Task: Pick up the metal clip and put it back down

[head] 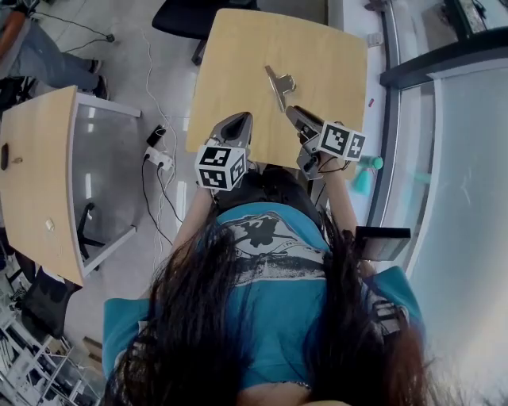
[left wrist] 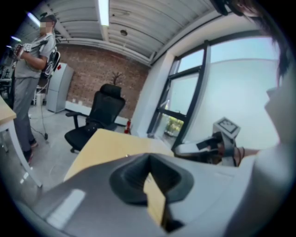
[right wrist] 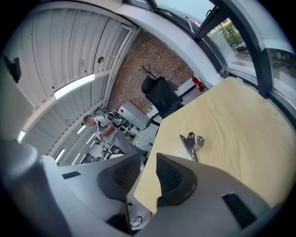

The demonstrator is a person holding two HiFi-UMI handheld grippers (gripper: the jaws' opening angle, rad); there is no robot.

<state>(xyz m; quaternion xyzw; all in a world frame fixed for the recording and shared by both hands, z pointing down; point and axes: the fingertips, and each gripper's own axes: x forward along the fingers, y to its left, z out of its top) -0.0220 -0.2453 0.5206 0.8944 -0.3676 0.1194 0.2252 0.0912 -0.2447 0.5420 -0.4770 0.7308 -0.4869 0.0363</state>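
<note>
The metal clip lies flat on the light wood table, a little beyond the middle of the top on the right gripper's side. No gripper touches it. In the head view its long axis runs mostly away from the person, with the far end leaning slightly to the left and the near end pointing back toward the right gripper. Its folded wire handles stick out to the right side of the body, about halfway along. In the right gripper view the clip's near end is hidden behind the gripper's own jaw.

The right gripper is above the near edge of the table, just short of the clip and clearly apart from it. Its jaws are spread, and only the table edge and the floor below show in the gap between the ribbed pads.

The left gripper is over the near edge on the other side, well to the left of the clip. Its jaw tips meet with nothing pinched between them, and only a thin wedge of table shows behind the pads.

A black office chair stands past the table's far left corner.
</note>
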